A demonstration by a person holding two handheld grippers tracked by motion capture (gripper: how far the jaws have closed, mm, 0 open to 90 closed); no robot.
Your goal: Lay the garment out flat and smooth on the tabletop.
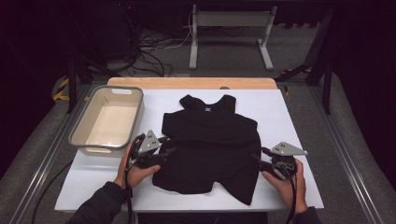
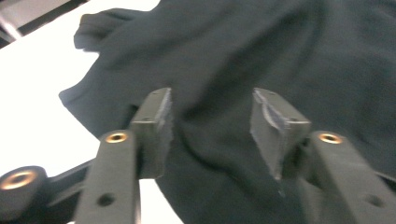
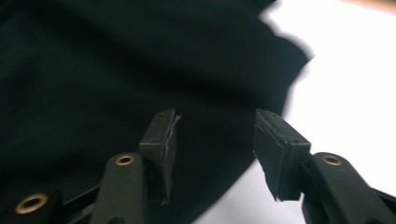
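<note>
White table (image 1: 289, 121), black shirt (image 1: 210, 144) spread flat, beige tub (image 1: 108, 119) seemingly empty, left gripper (image 1: 169, 150) and right gripper (image 1: 258, 159) both apart.

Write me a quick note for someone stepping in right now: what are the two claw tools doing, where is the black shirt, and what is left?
Left gripper: open, at the left edge of the black shirt, holding nothing.
Right gripper: open, at the shirt's right edge, holding nothing.
Shirt: lies on the white table, neck away from the person, lower part rumpled, one corner trailing toward the near edge.
Grey bin: at the table's left, nothing in it.
Done: judging by the creases, perhaps a first fold.
Left: probably regrip, finish folding; the bin may be where it goes.
</note>
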